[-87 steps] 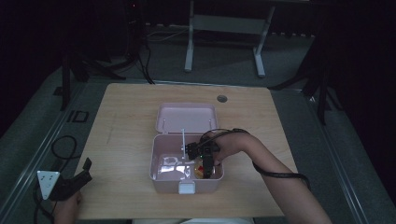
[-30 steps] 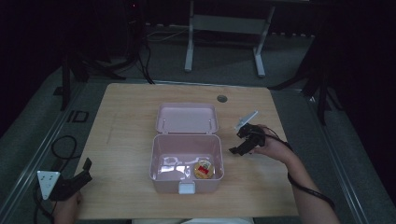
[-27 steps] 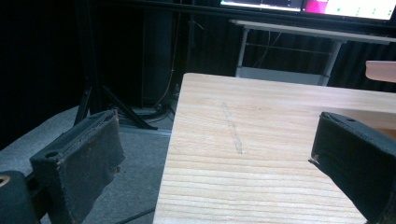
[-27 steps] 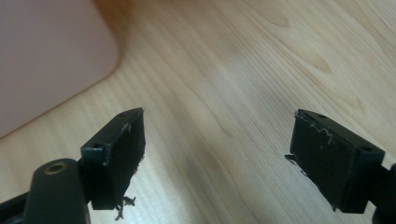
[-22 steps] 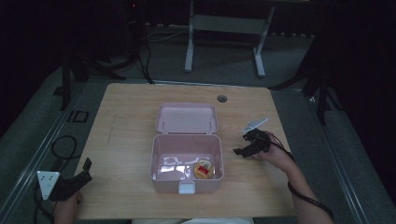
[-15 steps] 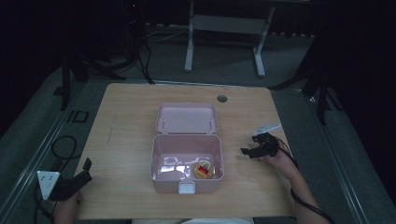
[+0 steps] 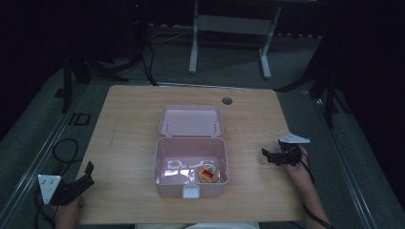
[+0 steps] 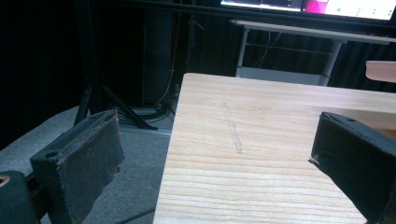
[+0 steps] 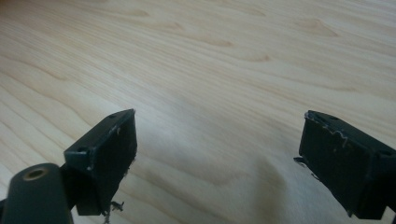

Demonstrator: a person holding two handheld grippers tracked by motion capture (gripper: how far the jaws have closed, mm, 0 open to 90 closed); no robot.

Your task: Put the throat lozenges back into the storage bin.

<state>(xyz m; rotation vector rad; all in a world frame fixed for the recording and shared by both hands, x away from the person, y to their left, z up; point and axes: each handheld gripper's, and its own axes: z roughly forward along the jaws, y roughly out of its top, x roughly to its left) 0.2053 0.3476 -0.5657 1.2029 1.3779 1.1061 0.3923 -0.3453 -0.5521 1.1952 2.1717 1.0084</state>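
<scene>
Right gripper (image 7: 270,155) sits low over the wooden table (image 7: 129,129) near its right edge, well to the right of the pink box (image 7: 191,162) and apart from it. Its jaws point left, toward the box. The right gripper view (image 9: 217,158) shows the two black jaws spread wide with bare wood grain between them; nothing is gripped. The grey three-cornered plate rides on top, and the person's hand (image 7: 298,167) holds the tool from behind, forearm entering from the bottom right.

Left gripper (image 7: 86,174) is at the table's front left corner, held by the person's other hand (image 7: 67,212). The left gripper view (image 8: 217,154) shows its jaws spread wide as well, the left one hanging past the table edge over grey floor, the right one over the wood. Nothing sits between them.

The pink box stands at the table's centre with its lid (image 7: 191,120) swung fully back and lying flat behind it. Inside, at the front right of the compartment, lies a round item with a red and gold face (image 7: 208,173); what it is cannot be determined at this resolution. Pale glints show on the box floor to its left. A white latch (image 7: 192,192) projects from the front wall
</scene>
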